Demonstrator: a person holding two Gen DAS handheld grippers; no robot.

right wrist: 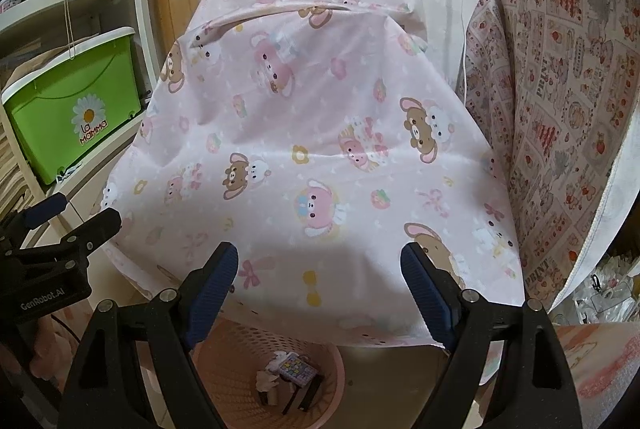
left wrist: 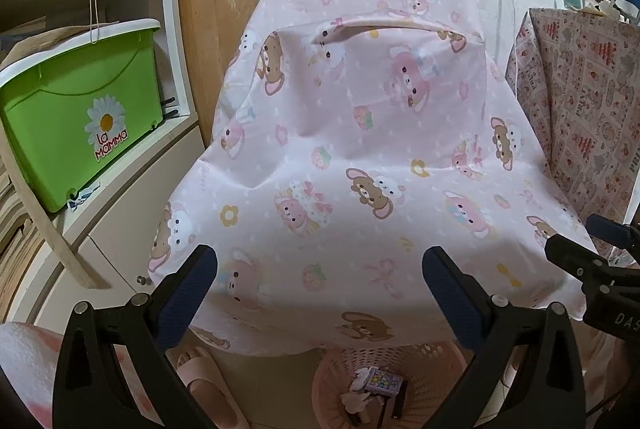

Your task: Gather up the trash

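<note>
Trash sits in the pink basket [right wrist: 236, 381] on the floor, low in both views: crumpled tissue [right wrist: 266, 379], a small printed box [right wrist: 298, 373] and a few dark bits. Above it hangs the near edge of a pink cloth [right wrist: 320, 157] with bears and bunnies, draped over a worktop. On that cloth I see nothing left to pick up.

The left gripper [left wrist: 320, 269] and the right gripper [right wrist: 320, 265] both hover over the cloth's near edge with fingers spread wide and nothing between them.

My guess is that the collecting is nearly finished, or the next piece lies out of view. To do this step well, look over the cloth folds and the floor by the slipper [left wrist: 204, 381] before closing anything. Keep both sets of fingers wide until a piece lies between them, and stay clear of the cloth hem so it does not drag. To the left a green box [left wrist: 80, 117] on the shelf looks like storage, not trash.
</note>
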